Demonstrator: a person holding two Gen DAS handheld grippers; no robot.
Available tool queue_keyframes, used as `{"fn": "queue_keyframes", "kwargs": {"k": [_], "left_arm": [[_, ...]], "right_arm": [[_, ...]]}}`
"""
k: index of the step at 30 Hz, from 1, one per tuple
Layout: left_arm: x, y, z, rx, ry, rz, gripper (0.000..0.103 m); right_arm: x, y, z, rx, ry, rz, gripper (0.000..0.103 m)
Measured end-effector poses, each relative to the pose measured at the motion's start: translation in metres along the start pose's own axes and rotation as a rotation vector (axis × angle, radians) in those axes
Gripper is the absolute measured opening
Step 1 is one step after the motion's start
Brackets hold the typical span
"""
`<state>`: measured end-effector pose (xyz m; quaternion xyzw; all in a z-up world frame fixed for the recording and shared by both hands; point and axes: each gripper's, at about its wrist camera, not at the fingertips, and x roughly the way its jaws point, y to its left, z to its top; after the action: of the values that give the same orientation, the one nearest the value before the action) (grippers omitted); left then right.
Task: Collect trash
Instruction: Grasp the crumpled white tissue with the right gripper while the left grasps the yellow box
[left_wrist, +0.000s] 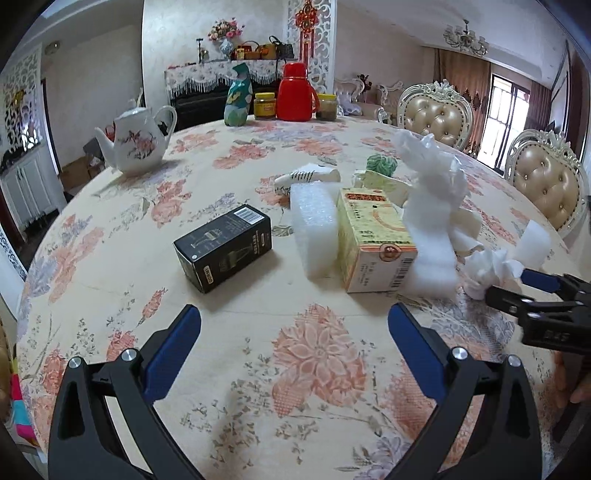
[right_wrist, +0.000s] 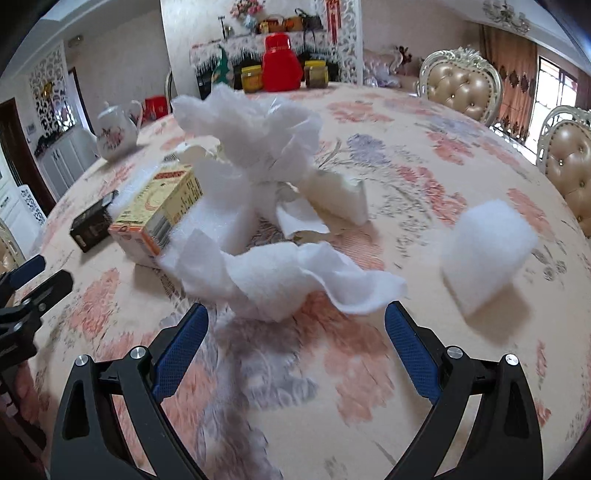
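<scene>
Crumpled white wadding (right_wrist: 280, 273) lies just ahead of right gripper (right_wrist: 295, 350), jaws spread wide.

Bright window daylight; fisheye edges; right view motion-blurred.

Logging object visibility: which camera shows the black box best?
The left wrist view: the black box lies unobstructed on the table, barcode visible. In the right wrist view it sits small at the left, partly behind the yellow carton.
</scene>
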<state>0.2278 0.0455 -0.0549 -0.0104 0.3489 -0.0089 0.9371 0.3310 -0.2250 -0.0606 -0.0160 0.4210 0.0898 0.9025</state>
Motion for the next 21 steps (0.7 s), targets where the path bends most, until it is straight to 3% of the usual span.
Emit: {"fn": "queue_keyframes", "kwargs": {"k": [7, 9, 11, 16, 21], "left_arm": [[0.011, -0.005, 0.002, 0.005, 0.024, -0.036, 0.098], [0.014, -0.009, 0.002, 0.005, 0.032, -0.045, 0.098], [0.019, -0.015, 0.004, 0.015, 0.040, -0.042, 0.098], [0.026, -0.034, 0.014, 0.044, 0.035, -0.043, 0.097], [0.043, -0.056, 0.029, 0.050, 0.043, -0.045, 0.075]], "right_arm": [[0.020, 0.008, 0.017, -0.015, 0.017, 0.006, 0.088], [0.022, 0.005, 0.018, -0.008, 0.016, 0.051, 0.070], [0.019, 0.001, 0.019, 0.000, -0.002, 0.077, 0.044], [-0.002, -0.011, 0.013, 0.004, -0.069, 0.070, 0.042], [-0.018, -0.029, 0.005, 0.041, -0.100, 0.102, 0.042]]}}
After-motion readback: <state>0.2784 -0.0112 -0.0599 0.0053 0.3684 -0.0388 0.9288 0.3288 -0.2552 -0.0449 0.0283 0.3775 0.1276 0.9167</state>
